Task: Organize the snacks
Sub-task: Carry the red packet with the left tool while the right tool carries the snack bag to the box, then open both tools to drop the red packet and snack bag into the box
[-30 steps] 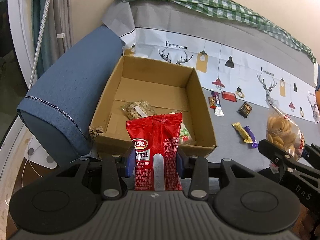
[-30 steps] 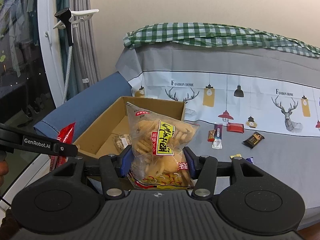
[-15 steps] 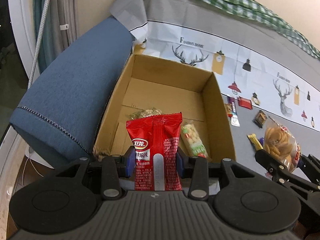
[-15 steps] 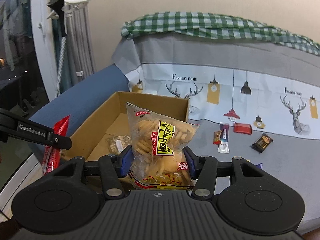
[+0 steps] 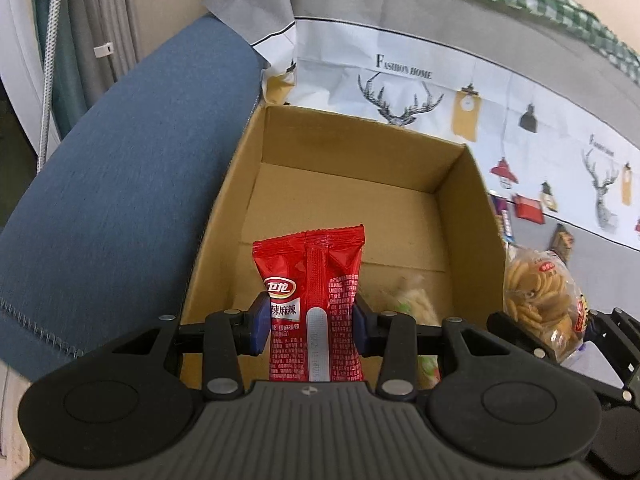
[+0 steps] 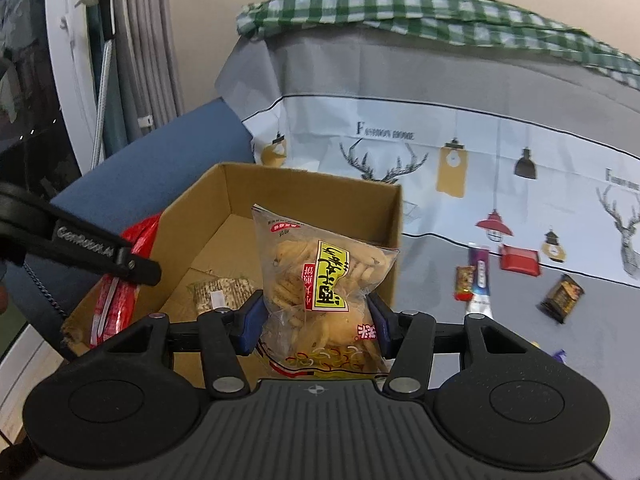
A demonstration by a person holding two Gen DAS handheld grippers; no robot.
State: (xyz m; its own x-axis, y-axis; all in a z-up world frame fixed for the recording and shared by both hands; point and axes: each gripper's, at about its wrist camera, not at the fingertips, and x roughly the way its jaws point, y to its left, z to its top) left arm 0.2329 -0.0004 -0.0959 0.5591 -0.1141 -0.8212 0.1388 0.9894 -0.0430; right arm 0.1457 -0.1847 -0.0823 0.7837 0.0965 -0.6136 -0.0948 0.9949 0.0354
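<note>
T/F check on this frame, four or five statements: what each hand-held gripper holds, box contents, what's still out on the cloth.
1. The left hand-held gripper is shut on a red snack packet. True.
2. The right hand-held gripper is empty. False: it holds a clear bag of fried snacks.
3. The cardboard box is empty. False: a snack pack lies inside.
4. Small snacks, including a red packet, lie on the grey cloth. True.

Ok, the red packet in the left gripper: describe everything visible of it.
The red packet is a glossy foil pouch with a crimped top edge, a centre back seam and white Chinese print. It stands upright, pinched at mid-height between the left gripper's blue pads, over the near end of the cardboard box.
</note>
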